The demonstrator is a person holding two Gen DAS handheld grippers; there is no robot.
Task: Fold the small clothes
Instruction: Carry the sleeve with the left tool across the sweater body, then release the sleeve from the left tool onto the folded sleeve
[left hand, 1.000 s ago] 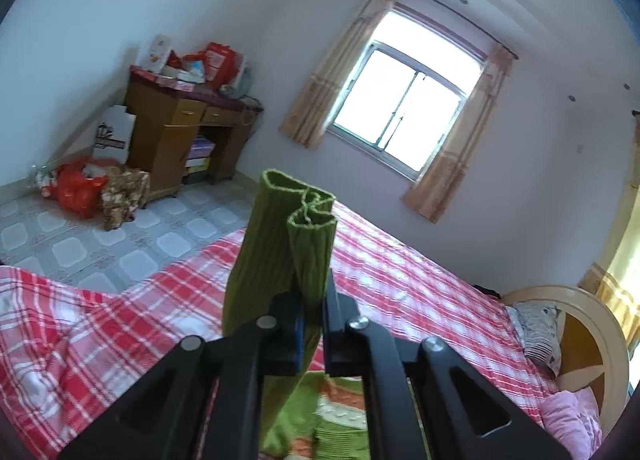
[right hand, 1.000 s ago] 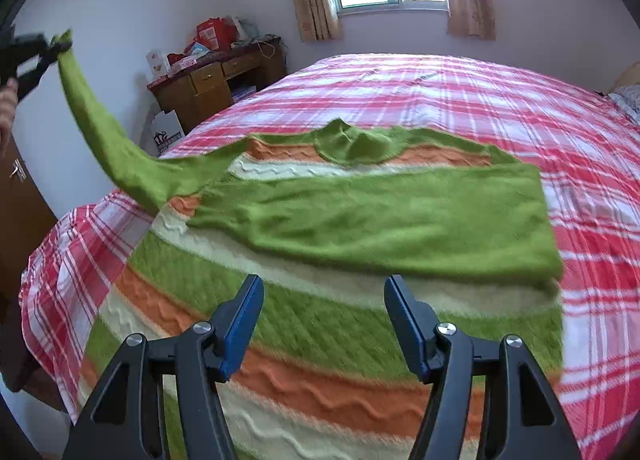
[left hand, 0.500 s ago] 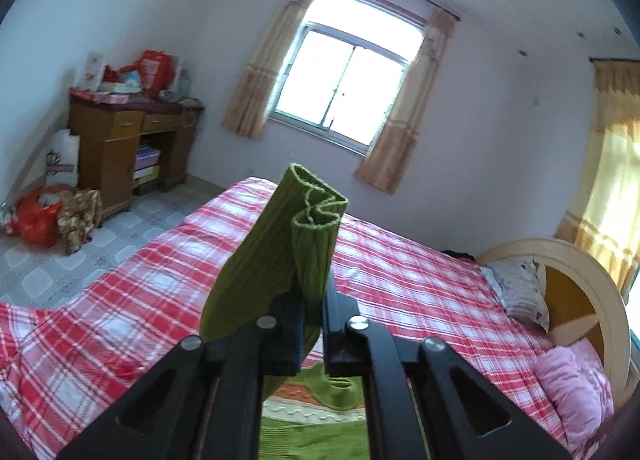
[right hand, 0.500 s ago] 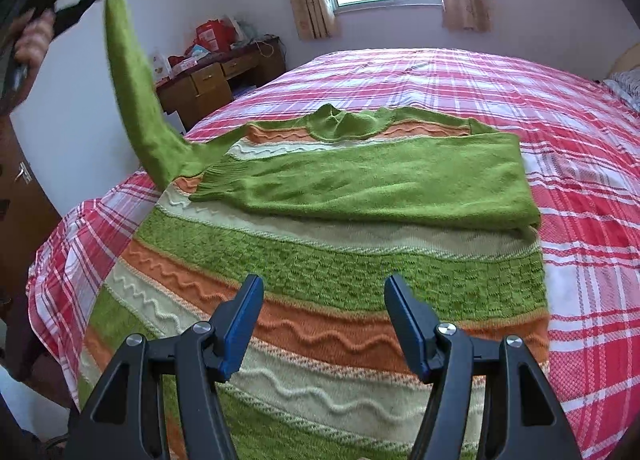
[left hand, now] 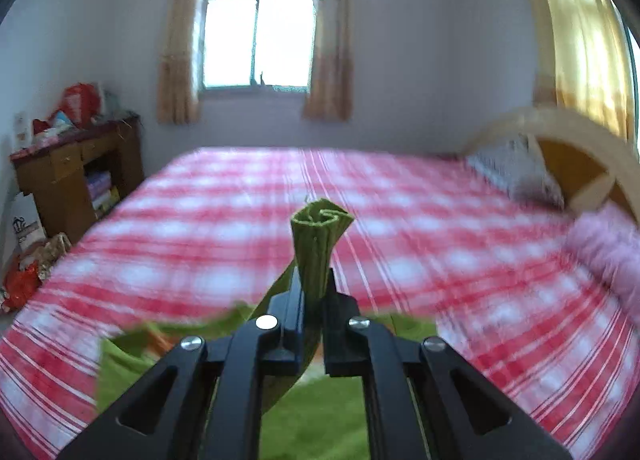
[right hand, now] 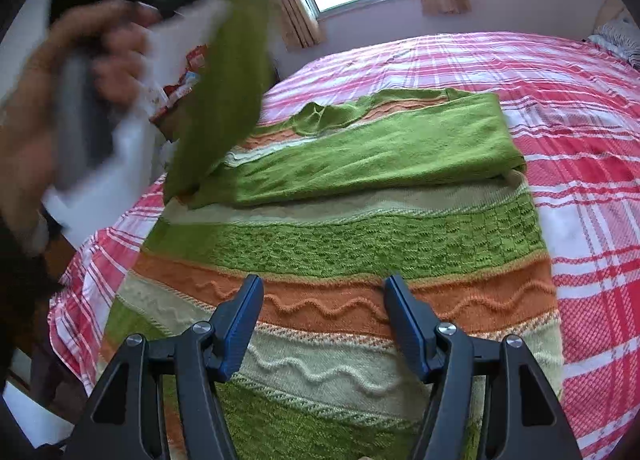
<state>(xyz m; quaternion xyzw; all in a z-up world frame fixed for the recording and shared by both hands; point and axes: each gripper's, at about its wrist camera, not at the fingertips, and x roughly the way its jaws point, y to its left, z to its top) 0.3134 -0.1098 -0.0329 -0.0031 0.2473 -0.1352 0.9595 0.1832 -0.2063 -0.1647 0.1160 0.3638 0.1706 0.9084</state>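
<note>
A green, orange and cream striped knit sweater (right hand: 344, 256) lies flat on the red plaid bed (right hand: 580, 107), collar toward the window. One green sleeve (right hand: 380, 151) is folded across its chest. My left gripper (left hand: 316, 292) is shut on the cuff (left hand: 320, 236) of the other green sleeve (right hand: 228, 87), which hangs raised over the sweater's left side. In the right wrist view a hand (right hand: 60, 71) holds that left gripper at upper left, blurred. My right gripper (right hand: 323, 300) hovers open over the sweater's lower stripes with nothing between its fingers.
A wooden desk (left hand: 80, 179) cluttered with bags stands left of the bed. A window (left hand: 260, 39) with curtains is on the far wall. Pillows (left hand: 516, 171) and a pink blanket (left hand: 608, 252) lie by the round headboard (left hand: 580, 151) on the right.
My left gripper has swung the raised sleeve from far out at the left in over the sweater, turning toward the window. My right gripper drifted slightly nearer the hem, staying open.
</note>
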